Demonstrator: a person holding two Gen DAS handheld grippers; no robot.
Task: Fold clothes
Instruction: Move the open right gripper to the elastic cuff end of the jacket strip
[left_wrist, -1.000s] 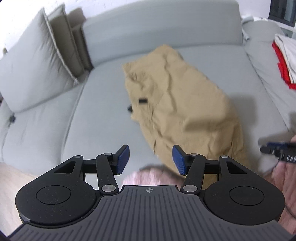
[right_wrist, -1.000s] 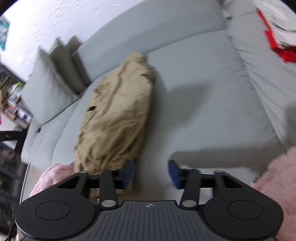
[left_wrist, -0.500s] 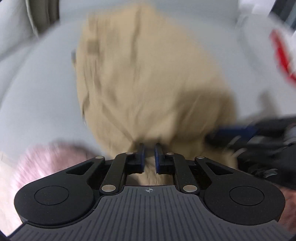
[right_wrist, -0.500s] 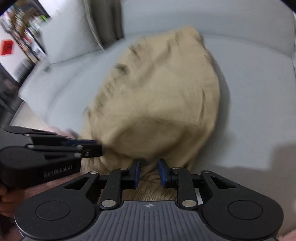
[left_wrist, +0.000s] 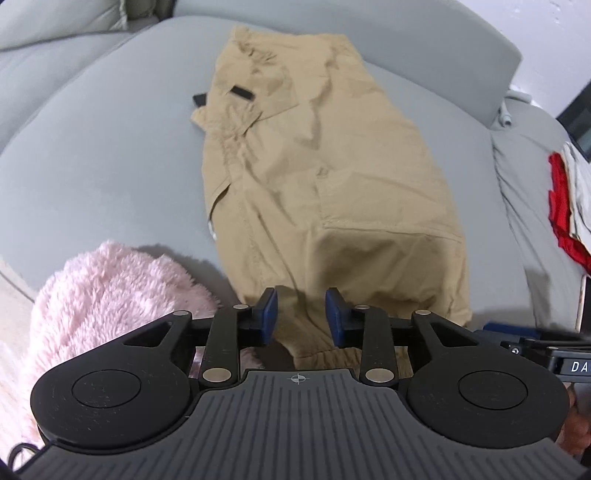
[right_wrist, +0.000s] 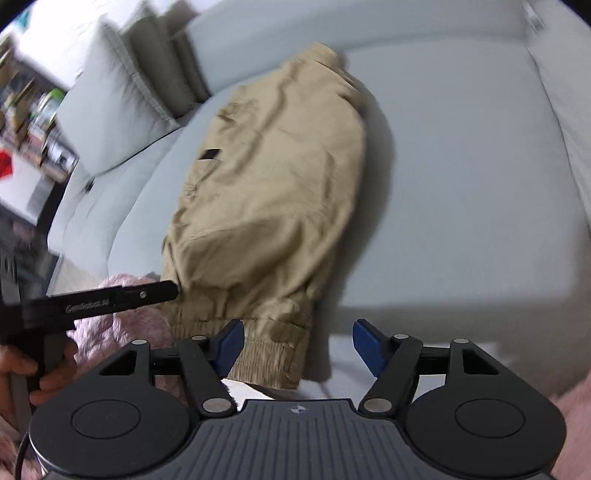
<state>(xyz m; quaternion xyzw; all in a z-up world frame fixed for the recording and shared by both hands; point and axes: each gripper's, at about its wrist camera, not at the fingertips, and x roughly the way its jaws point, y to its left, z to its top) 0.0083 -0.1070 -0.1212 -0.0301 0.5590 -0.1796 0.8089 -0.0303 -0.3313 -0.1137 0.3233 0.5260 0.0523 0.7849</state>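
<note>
Khaki trousers (left_wrist: 325, 177) lie lengthwise on the grey sofa seat (left_wrist: 103, 166), waistband far, elastic cuffs (right_wrist: 266, 350) at the near edge. My left gripper (left_wrist: 301, 315) hovers over the near end of the trousers. Its jaws are opening, and the cloth lies under the gap without the blue pads (left_wrist: 269, 314) pressing it. My right gripper (right_wrist: 298, 345) is over the cuffs, jaws opening wide. The cuff sits by its left pad (right_wrist: 231, 345), not pinched. From the right wrist view the left gripper (right_wrist: 162, 291) pokes in from the left, a hand holding it.
A pink fluffy cloth (left_wrist: 110, 295) lies at the sofa's front edge, left of the trousers. Grey cushions (right_wrist: 110, 122) lean at the back left. Red and white clothes (left_wrist: 561, 206) are piled on the right. The sofa seat (right_wrist: 461, 184) stretches right of the trousers.
Half a second ago both grippers were shut on the near end of the trousers. Both have now let go, and the left one has come lower. The trousers lie flatter.
</note>
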